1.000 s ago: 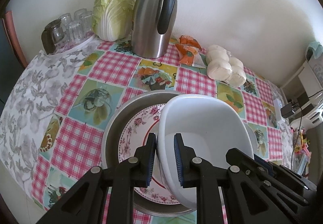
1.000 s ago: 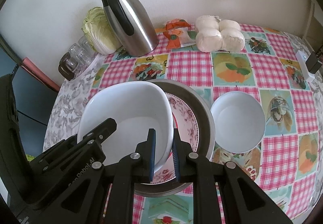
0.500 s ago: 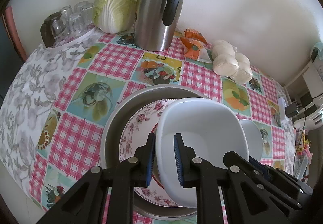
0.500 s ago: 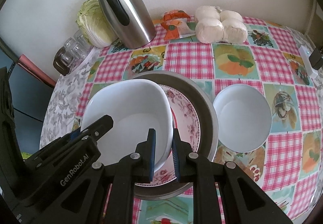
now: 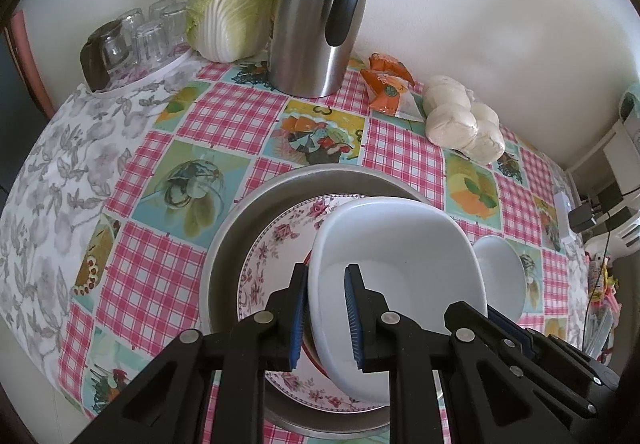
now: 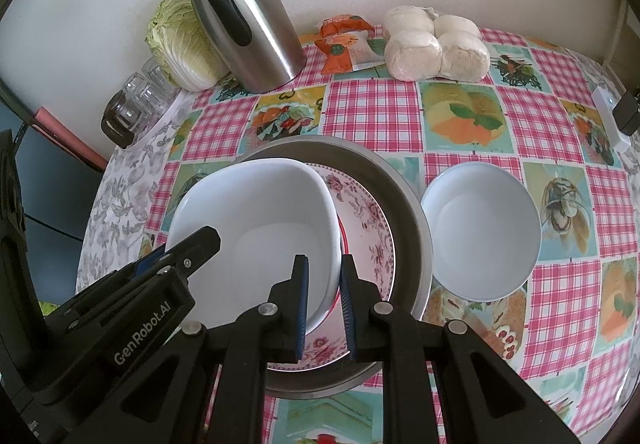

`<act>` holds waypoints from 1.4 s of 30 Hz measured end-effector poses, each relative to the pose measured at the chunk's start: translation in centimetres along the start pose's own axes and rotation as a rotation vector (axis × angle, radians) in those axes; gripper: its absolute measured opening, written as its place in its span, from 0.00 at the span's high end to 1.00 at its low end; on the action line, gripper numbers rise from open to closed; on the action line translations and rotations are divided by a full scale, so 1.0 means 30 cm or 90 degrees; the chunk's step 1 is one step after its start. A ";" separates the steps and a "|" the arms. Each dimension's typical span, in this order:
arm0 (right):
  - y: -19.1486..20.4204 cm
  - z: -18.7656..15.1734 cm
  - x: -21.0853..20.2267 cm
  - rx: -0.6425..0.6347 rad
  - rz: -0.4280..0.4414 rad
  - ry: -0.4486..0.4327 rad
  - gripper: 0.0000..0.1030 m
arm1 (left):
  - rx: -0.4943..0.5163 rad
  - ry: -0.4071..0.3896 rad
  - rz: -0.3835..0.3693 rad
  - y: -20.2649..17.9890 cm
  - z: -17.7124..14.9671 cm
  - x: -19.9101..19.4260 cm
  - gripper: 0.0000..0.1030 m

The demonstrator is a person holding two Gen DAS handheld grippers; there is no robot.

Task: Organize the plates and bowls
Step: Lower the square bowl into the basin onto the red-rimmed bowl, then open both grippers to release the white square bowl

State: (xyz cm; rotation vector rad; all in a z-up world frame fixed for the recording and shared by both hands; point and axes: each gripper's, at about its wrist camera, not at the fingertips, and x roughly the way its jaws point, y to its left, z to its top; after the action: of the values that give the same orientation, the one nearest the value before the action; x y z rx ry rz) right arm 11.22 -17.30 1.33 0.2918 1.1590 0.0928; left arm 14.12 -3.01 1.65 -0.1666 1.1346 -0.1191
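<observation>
A white, square-cornered bowl (image 5: 400, 244) (image 6: 256, 212) hangs just above a floral plate (image 5: 272, 256) (image 6: 364, 220), which lies in a round metal basin (image 5: 236, 228) (image 6: 404, 196). My left gripper (image 5: 326, 272) is shut on the bowl's left rim, one pad inside and one outside. On the opposite rim my right gripper (image 6: 323, 262) is shut the same way. A round white bowl (image 5: 500, 268) (image 6: 480, 228) stands on the checked tablecloth just right of the basin.
Along the wall at the back stand a steel thermos jug (image 5: 316, 16), a cabbage (image 5: 232, 4), upturned glasses (image 5: 136, 36), an orange packet (image 5: 386, 84) and a bag of white buns (image 5: 464, 120). A plug and cables (image 5: 580, 212) sit at the table's right edge.
Both grippers keep their hold on the white bowl. The views have shifted slightly, and the round white bowl now shows beside it in the left wrist view.
</observation>
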 end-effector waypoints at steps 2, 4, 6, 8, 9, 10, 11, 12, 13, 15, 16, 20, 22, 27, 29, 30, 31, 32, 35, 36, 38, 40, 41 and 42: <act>-0.001 -0.001 0.001 0.001 0.001 0.000 0.83 | -0.002 0.000 -0.001 -0.001 -0.001 0.000 0.79; -0.002 -0.001 0.001 0.003 0.001 0.001 0.83 | -0.003 0.002 -0.005 0.002 0.000 0.001 0.79; -0.001 -0.001 -0.001 0.003 0.003 0.000 0.83 | -0.006 0.001 -0.009 0.007 0.002 -0.003 0.79; -0.001 0.000 -0.004 0.003 0.003 -0.001 0.83 | -0.007 -0.005 -0.013 0.011 0.004 -0.016 0.79; 0.000 -0.001 -0.007 0.002 0.001 -0.002 0.83 | -0.007 -0.010 -0.014 0.013 0.004 -0.023 0.79; 0.001 0.000 -0.008 0.001 0.001 -0.003 0.83 | -0.007 -0.013 -0.015 0.014 0.005 -0.031 0.79; 0.002 0.000 -0.010 0.001 0.000 -0.003 0.83 | -0.007 -0.015 -0.016 0.015 0.007 -0.035 0.79; 0.003 0.000 -0.012 0.000 0.001 -0.003 0.83 | -0.008 -0.017 -0.017 0.017 0.007 -0.040 0.79; 0.005 0.001 -0.014 0.000 0.001 -0.004 0.83 | -0.008 -0.019 -0.018 0.019 0.008 -0.043 0.79; 0.009 0.002 -0.021 -0.003 0.001 -0.006 0.83 | -0.008 -0.018 -0.017 0.021 0.009 -0.044 0.79; 0.009 0.002 -0.022 -0.004 0.001 -0.007 0.83 | -0.008 -0.016 -0.016 0.022 0.008 -0.042 0.79; 0.008 0.004 -0.024 -0.004 0.002 -0.007 0.83 | -0.011 -0.014 -0.018 0.026 0.007 -0.039 0.79; 0.007 0.005 -0.026 -0.003 0.003 -0.008 0.83 | -0.010 -0.015 -0.018 0.028 0.007 -0.040 0.79; 0.009 0.011 -0.051 -0.003 0.001 -0.022 0.83 | -0.013 -0.014 -0.017 0.032 0.009 -0.045 0.79; 0.008 0.012 -0.060 -0.002 -0.001 -0.026 0.83 | -0.017 -0.018 -0.016 0.037 0.010 -0.054 0.79; 0.007 0.013 -0.063 -0.002 -0.003 -0.028 0.83 | -0.019 -0.020 -0.016 0.040 0.011 -0.062 0.77; 0.007 0.014 -0.066 -0.002 -0.006 -0.029 0.83 | -0.021 -0.022 -0.015 0.044 0.011 -0.067 0.74; 0.006 0.015 -0.069 -0.002 -0.009 -0.031 0.83 | -0.023 -0.025 -0.014 0.047 0.011 -0.073 0.71; 0.006 0.017 -0.075 -0.004 -0.011 -0.034 0.82 | -0.025 -0.031 -0.006 0.056 0.014 -0.085 0.56; 0.006 0.018 -0.076 -0.004 -0.013 -0.034 0.78 | -0.026 -0.032 -0.004 0.058 0.015 -0.088 0.52; 0.005 0.017 -0.075 -0.004 -0.019 -0.035 0.65 | -0.034 -0.033 0.000 0.070 0.016 -0.094 0.47; 0.004 0.018 -0.074 -0.005 -0.025 -0.036 0.57 | -0.038 -0.036 0.008 0.080 0.017 -0.101 0.42; 0.003 0.017 -0.074 -0.005 -0.027 -0.036 0.56 | -0.040 -0.039 0.015 0.085 0.018 -0.105 0.42; 0.002 0.018 -0.075 -0.005 -0.028 -0.037 0.54 | -0.041 -0.041 0.022 0.091 0.019 -0.108 0.40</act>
State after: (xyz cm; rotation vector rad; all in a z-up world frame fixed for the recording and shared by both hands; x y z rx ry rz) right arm 10.82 -17.83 3.53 0.2598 1.1071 0.0496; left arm 13.31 0.30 4.26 -0.2061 1.0774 -0.0464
